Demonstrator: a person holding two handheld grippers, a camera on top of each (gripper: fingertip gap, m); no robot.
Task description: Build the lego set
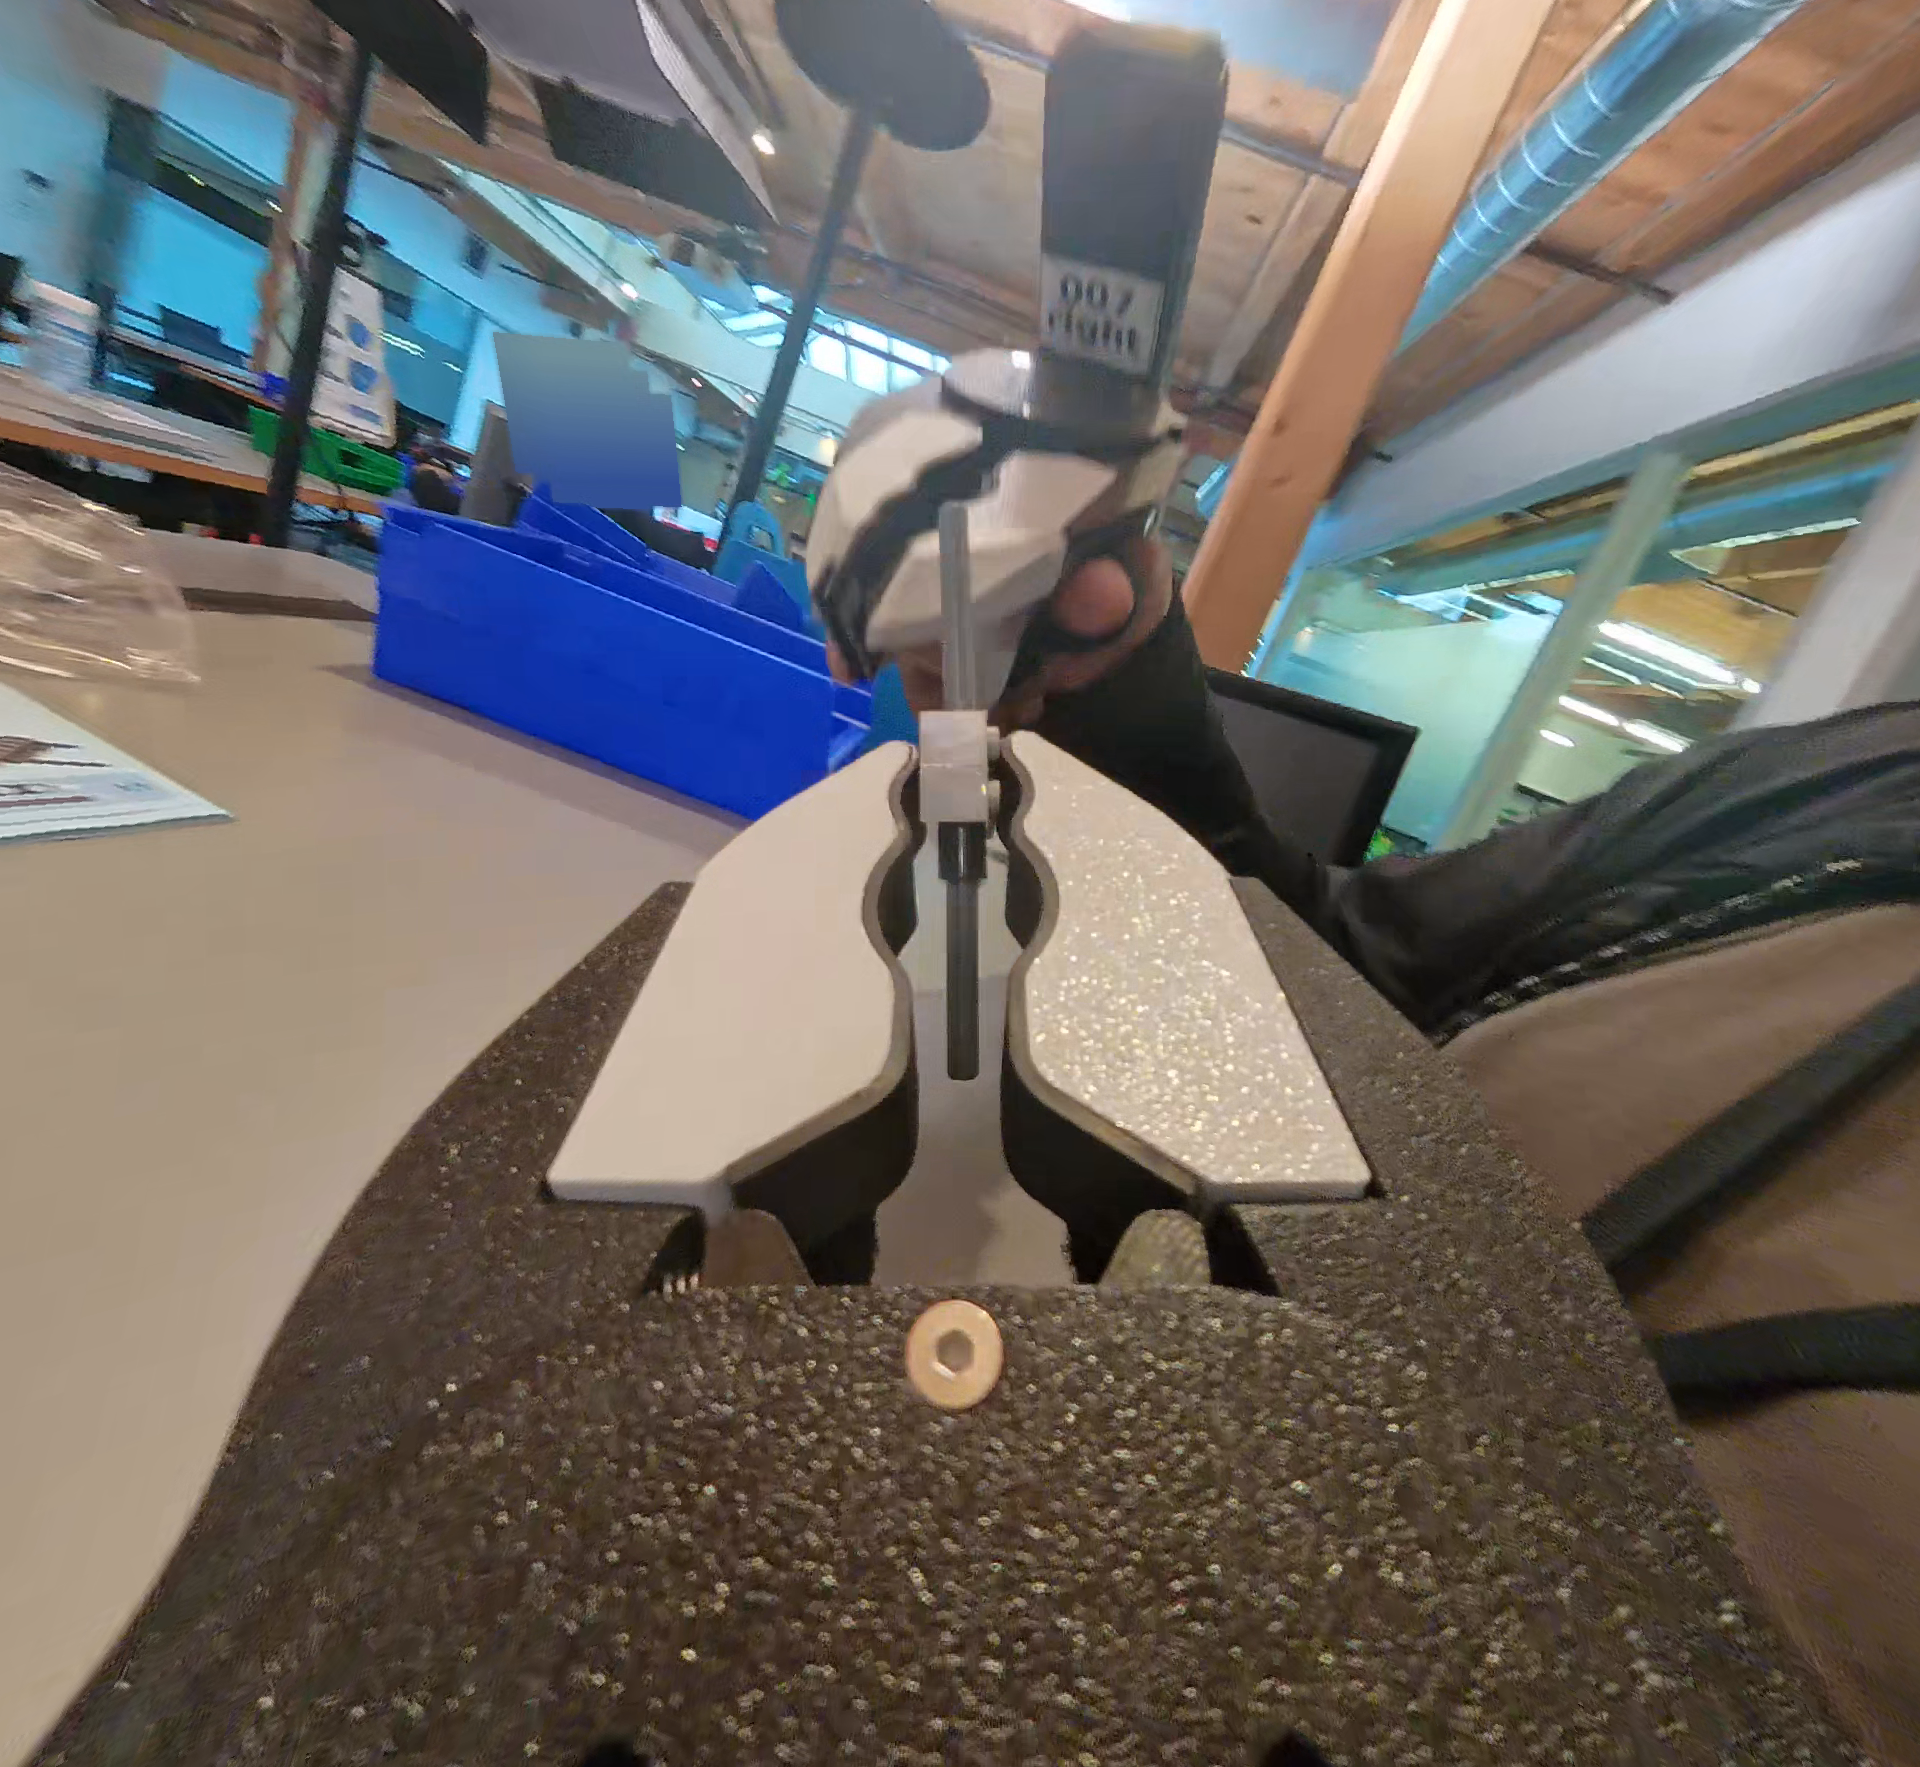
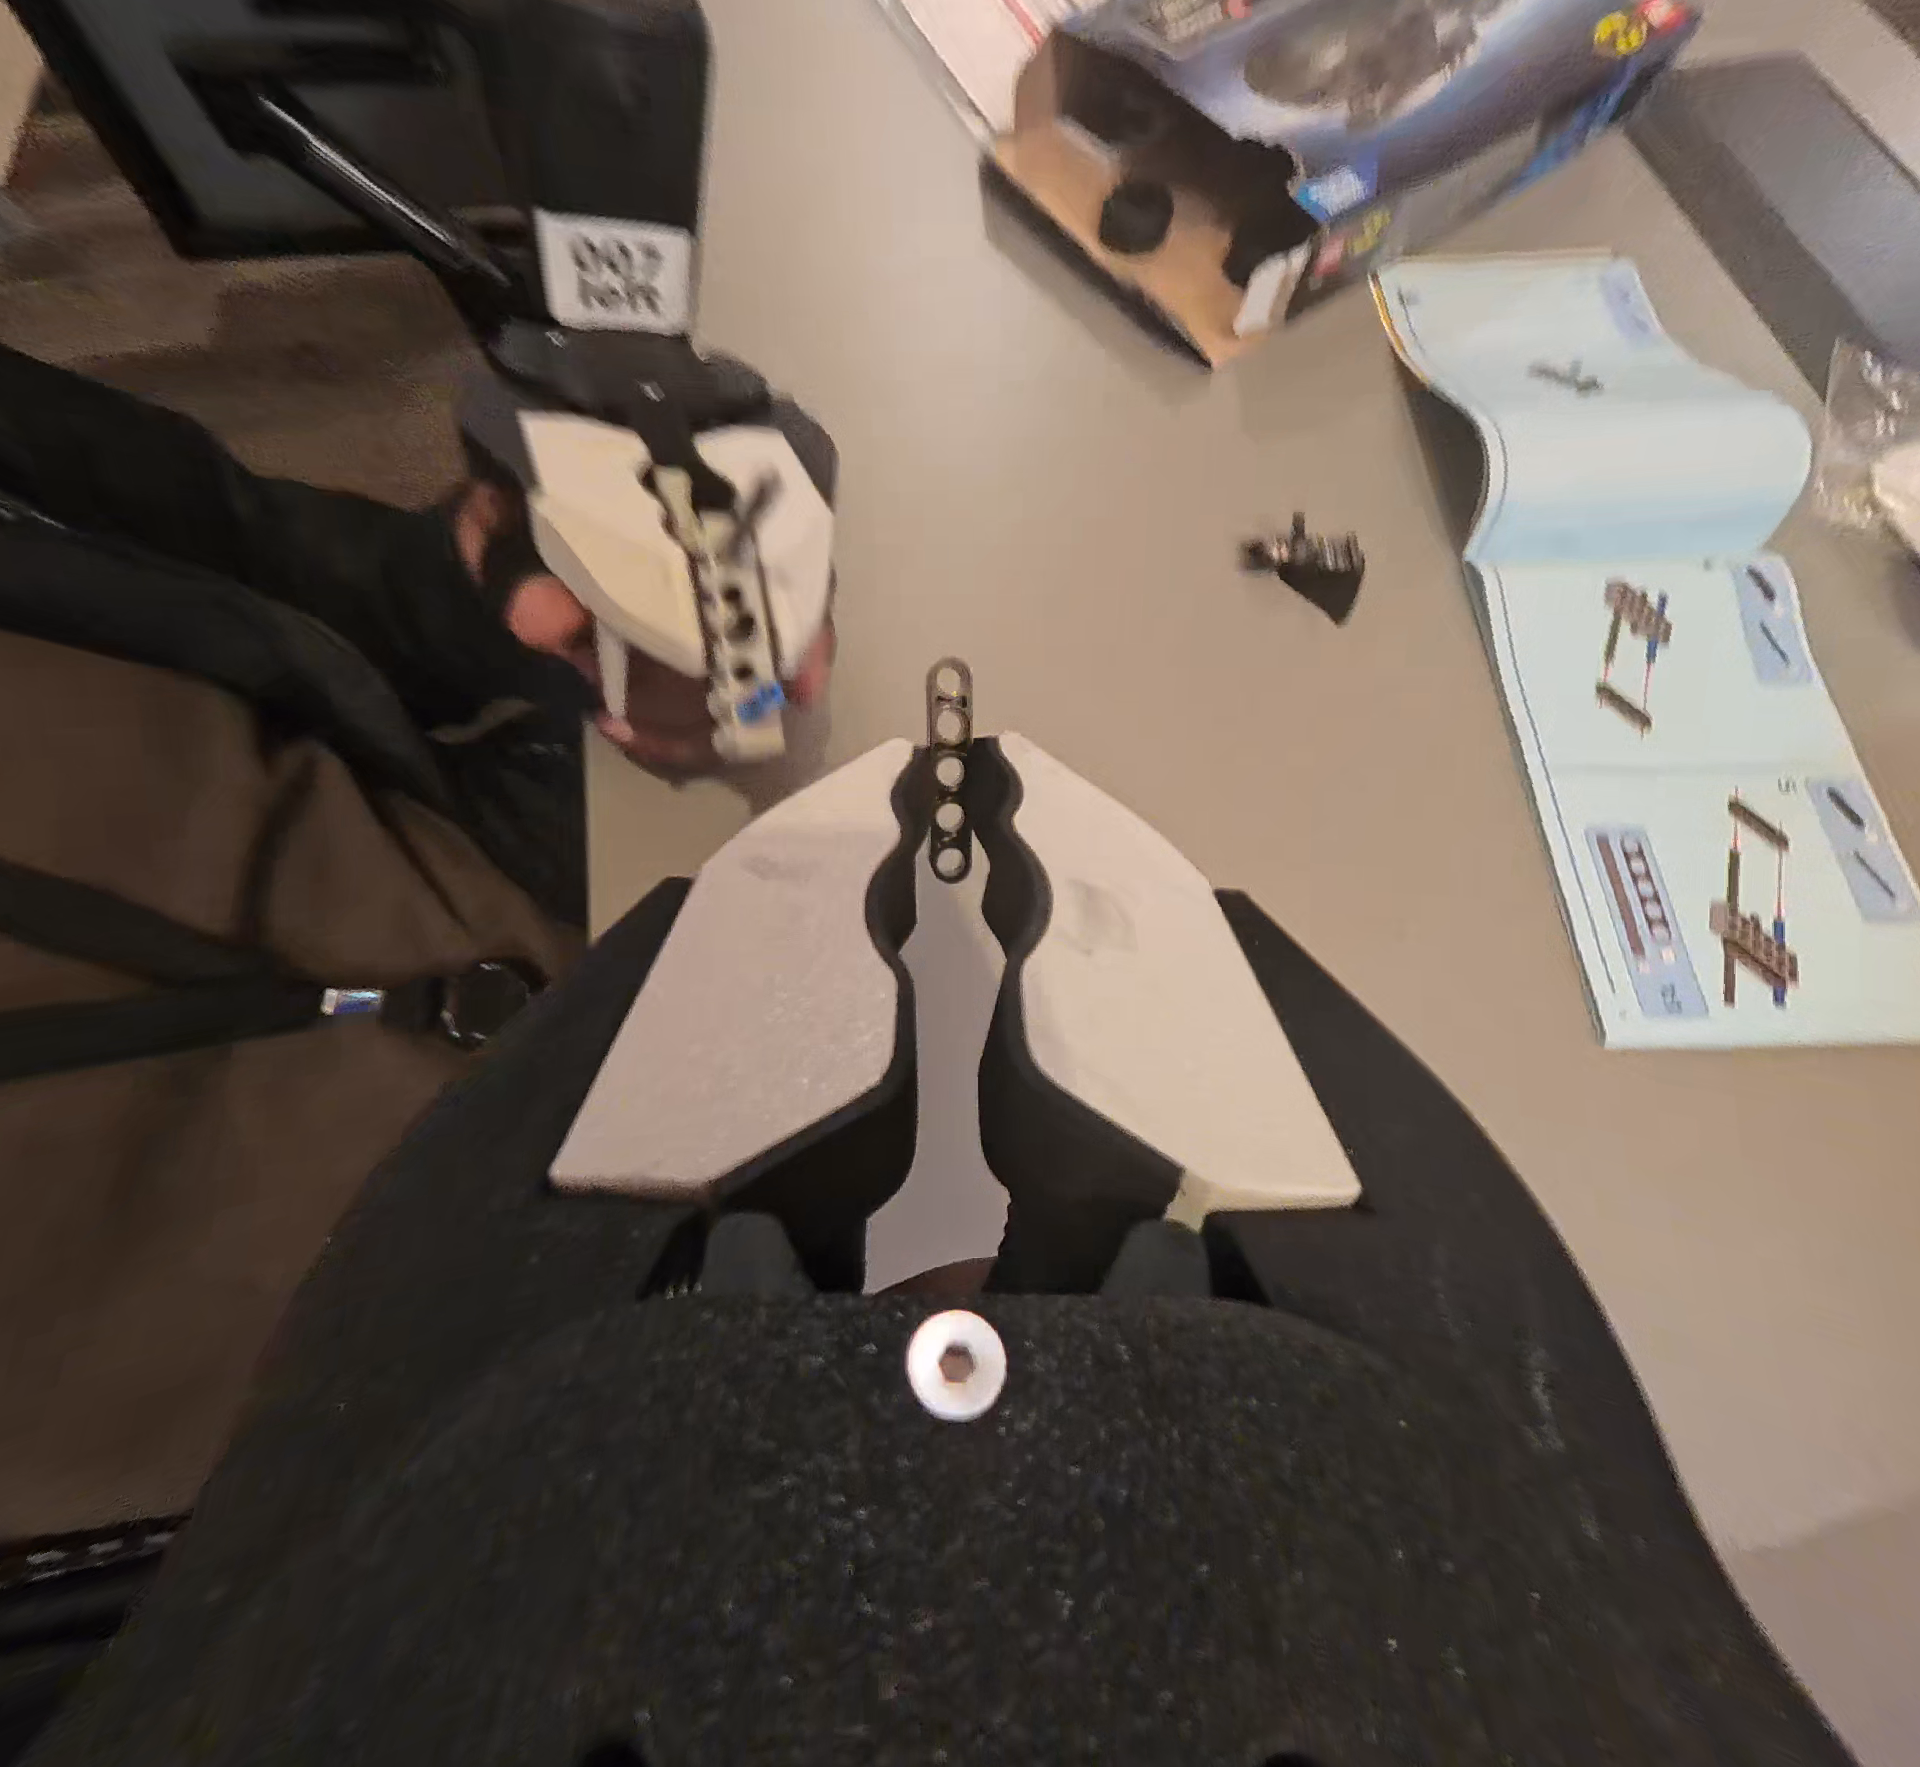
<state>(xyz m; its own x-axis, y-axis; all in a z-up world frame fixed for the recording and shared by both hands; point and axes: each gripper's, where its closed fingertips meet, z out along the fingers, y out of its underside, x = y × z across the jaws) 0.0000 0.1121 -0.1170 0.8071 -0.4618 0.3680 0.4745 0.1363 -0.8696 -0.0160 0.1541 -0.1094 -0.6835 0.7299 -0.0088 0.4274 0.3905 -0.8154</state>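
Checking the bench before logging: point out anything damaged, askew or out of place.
The blue cardboard box lies on its side on the grey table, its open end ragged and torn. A small dark cluster of parts sits loose, apart from the open booklet. Nothing spilled.

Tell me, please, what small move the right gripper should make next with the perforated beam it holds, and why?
Probably bring the right gripper a little to the left, toward the left gripper. It is shut on a thin dark beam with a row of holes, while the left one grips a light grey beam assembly with similar holes and a blue pin. The two pieces are still apart above the table.
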